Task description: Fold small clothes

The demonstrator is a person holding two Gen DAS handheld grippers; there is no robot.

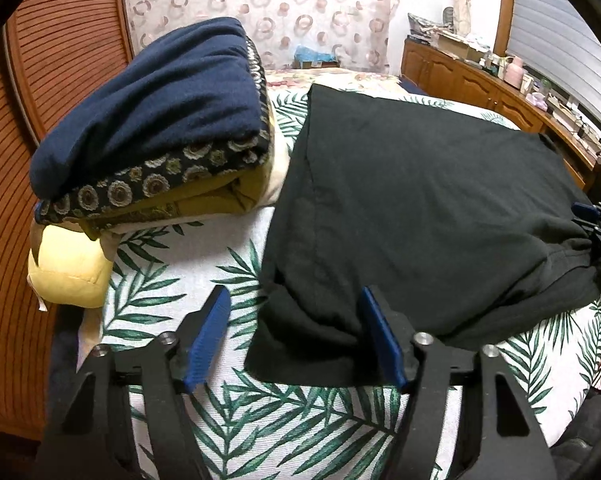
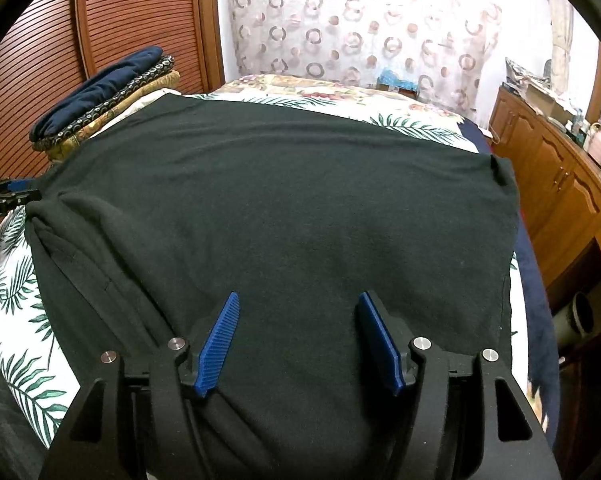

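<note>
Our left gripper (image 1: pixel 296 334) and right gripper (image 2: pixel 298 338) both stand released over the black garment (image 2: pixel 284 216), part-folded at the bed's (image 1: pixel 204 264) near edge. Folded stack (image 1: pixel 148 128) done at far-left corner; further folds remain.

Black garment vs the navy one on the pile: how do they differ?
The black garment lies spread wide over the leaf-print cover; the navy garment is folded compact. The black garment rests directly on the cover; the navy garment tops a stack of folded clothes. Both are dark, plain fabric.
</note>
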